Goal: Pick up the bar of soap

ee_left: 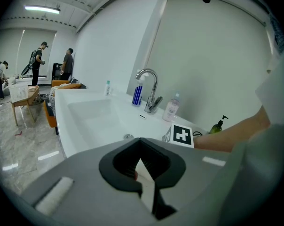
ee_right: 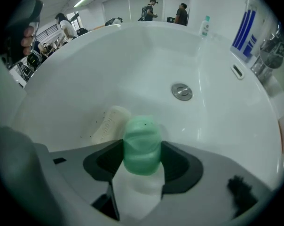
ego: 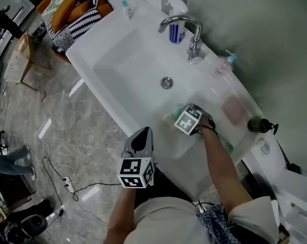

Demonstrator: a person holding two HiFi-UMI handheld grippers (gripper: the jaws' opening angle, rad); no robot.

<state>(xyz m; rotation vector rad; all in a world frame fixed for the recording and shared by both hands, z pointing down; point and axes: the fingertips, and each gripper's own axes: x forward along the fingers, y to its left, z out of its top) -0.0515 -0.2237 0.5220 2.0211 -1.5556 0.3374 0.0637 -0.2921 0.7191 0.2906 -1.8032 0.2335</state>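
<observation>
A green bar of soap [ee_right: 142, 145] sits between the jaws of my right gripper [ee_right: 143, 166], which is shut on it low inside the white sink [ego: 118, 60]. From the head view the green bar [ego: 174, 114] shows just ahead of the right gripper [ego: 180, 117], near the basin's front wall. A second, cream bar of soap [ee_right: 109, 123] lies on the basin slope just left of the jaws. My left gripper [ego: 142, 139] hangs outside the sink's front edge with its jaws together and nothing in them; its own view shows the left gripper [ee_left: 141, 167] pointed over the basin.
A chrome faucet [ego: 186, 27] and drain [ego: 166, 82] lie beyond the right gripper. On the rim stand a blue bottle [ego: 176, 33], a clear pump bottle [ego: 223, 65], a pink soap dish [ego: 234, 109] and a dark pump bottle [ego: 257, 124]. A chair with striped cloth [ego: 74, 14] stands far left.
</observation>
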